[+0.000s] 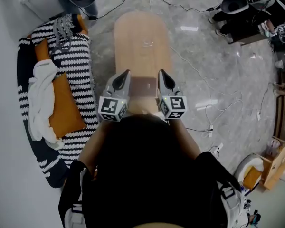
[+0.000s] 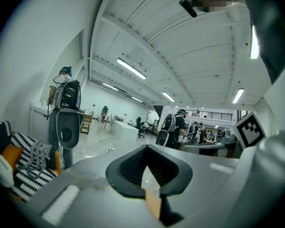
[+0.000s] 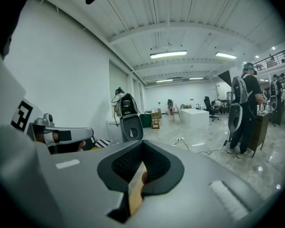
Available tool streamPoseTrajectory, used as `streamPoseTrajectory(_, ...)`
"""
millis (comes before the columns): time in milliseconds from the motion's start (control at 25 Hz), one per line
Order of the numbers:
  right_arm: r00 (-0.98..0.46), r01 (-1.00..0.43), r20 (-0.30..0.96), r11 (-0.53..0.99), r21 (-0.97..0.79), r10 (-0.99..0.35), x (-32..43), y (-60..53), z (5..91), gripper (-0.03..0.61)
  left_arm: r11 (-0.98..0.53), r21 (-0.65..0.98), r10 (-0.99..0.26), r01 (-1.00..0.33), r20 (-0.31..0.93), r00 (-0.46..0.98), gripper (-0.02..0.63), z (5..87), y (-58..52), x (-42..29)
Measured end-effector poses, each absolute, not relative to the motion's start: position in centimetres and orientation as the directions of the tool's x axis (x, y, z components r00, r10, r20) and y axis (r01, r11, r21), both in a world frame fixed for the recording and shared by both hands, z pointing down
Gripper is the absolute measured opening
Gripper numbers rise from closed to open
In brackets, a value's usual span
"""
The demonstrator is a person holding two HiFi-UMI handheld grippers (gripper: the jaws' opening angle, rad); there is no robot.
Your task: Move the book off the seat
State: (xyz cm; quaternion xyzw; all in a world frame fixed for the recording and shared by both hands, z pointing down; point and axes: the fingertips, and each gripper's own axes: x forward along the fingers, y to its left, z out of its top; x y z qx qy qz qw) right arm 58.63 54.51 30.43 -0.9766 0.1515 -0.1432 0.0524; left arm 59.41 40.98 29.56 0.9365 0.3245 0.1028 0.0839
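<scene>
Down on the grey marble floor, a black-and-white striped sofa runs along the left, with an orange cushion and a white cloth lying on it. Dead centre is the long wooden seat, rounded at its far end and bare on top. And here's the book: a flat brownish slab spanning the gap between the two tools, right over the near end of the seat. Whether it has cleared the wood, the head view does not settle. The left tool has it by the left edge. In the left gripper view its jaws are pinched together on a thin tan-and-white sliver of that edge, with no daylight either side. The right tool mirrors it on the right edge, with its jaws drawn tight on a narrow tan strip seated deep between the dark pads. Both tools point out across the room, nearly level, side by side in front of the person's dark torso.
</scene>
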Motion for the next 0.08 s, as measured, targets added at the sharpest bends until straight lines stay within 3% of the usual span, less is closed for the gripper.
streamPoseTrajectory(80, 0.913, -0.284, 0.260, -0.948, -0.143, -0.313, 58.60, 54.74, 30.37, 0.008, -0.776, 0.222, 0.624, 0.590, 0.138, 0.769, 0.002, 29.50, 41.21, 59.41)
